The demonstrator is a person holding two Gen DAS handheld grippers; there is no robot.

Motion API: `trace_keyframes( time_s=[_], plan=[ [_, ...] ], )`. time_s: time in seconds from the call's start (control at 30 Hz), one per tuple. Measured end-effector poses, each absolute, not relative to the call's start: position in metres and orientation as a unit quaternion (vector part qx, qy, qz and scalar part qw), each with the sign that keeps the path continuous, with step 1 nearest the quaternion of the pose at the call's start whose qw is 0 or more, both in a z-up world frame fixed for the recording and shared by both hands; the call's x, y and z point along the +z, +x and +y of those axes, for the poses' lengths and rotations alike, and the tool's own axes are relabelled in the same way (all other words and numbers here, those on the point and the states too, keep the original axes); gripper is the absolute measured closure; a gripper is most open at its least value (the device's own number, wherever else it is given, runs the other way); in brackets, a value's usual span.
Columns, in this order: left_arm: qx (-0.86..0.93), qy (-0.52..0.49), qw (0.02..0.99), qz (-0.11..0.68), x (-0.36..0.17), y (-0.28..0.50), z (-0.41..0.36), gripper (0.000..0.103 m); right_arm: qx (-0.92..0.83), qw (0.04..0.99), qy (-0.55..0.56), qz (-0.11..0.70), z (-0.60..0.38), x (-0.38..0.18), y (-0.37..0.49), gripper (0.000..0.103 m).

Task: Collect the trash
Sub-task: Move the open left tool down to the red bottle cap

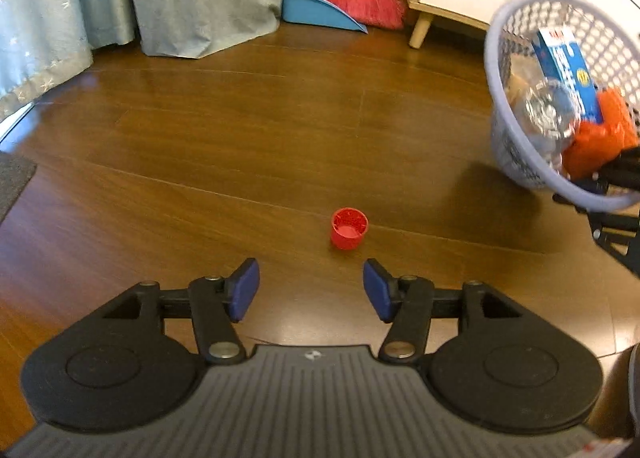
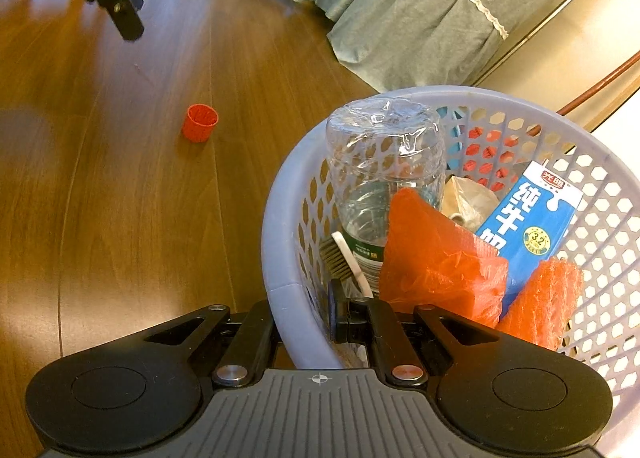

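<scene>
The left gripper (image 1: 311,290) hovers low over the wooden floor (image 1: 240,137) with its jaws spread wide, lined up on the red bottle cap (image 1: 349,228) lying open side up just ahead. The right gripper (image 2: 308,318) clamps the lavender basket (image 2: 276,217) rim, holding its collected bottle (image 2: 380,161), milk carton (image 2: 528,217) and orange bags (image 2: 436,258) nearby, presumably to receive the cap.
</scene>
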State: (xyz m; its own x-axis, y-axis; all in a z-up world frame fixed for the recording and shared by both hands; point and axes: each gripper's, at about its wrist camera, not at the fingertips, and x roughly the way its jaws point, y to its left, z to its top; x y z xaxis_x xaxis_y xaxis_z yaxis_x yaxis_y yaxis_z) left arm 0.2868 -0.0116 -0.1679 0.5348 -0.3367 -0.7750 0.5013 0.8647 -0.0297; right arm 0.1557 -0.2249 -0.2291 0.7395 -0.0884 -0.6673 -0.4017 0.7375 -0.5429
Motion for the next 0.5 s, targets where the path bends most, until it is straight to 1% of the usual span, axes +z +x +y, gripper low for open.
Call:
trace_keyframes(
  time_s=[0.03, 0.13, 0.5],
  plan=[
    [-0.243, 0.100, 0.871, 0.414, -0.170, 0.286, -0.016, 0.046, 0.090, 0.864, -0.350, 0.349, -0.225, -0.229, 0.156, 0.099],
    [-0.248, 0.102, 0.874, 0.405, -0.177, 0.285, -0.027, 0.042, 0.090, 0.864, -0.351, 0.349, -0.225, -0.229, 0.156, 0.099],
    [-0.258, 0.108, 0.865, 0.416, -0.198, 0.288, -0.044, 0.039, 0.090, 0.864, -0.351, 0.349, -0.225, -0.228, 0.159, 0.099]
  ],
)
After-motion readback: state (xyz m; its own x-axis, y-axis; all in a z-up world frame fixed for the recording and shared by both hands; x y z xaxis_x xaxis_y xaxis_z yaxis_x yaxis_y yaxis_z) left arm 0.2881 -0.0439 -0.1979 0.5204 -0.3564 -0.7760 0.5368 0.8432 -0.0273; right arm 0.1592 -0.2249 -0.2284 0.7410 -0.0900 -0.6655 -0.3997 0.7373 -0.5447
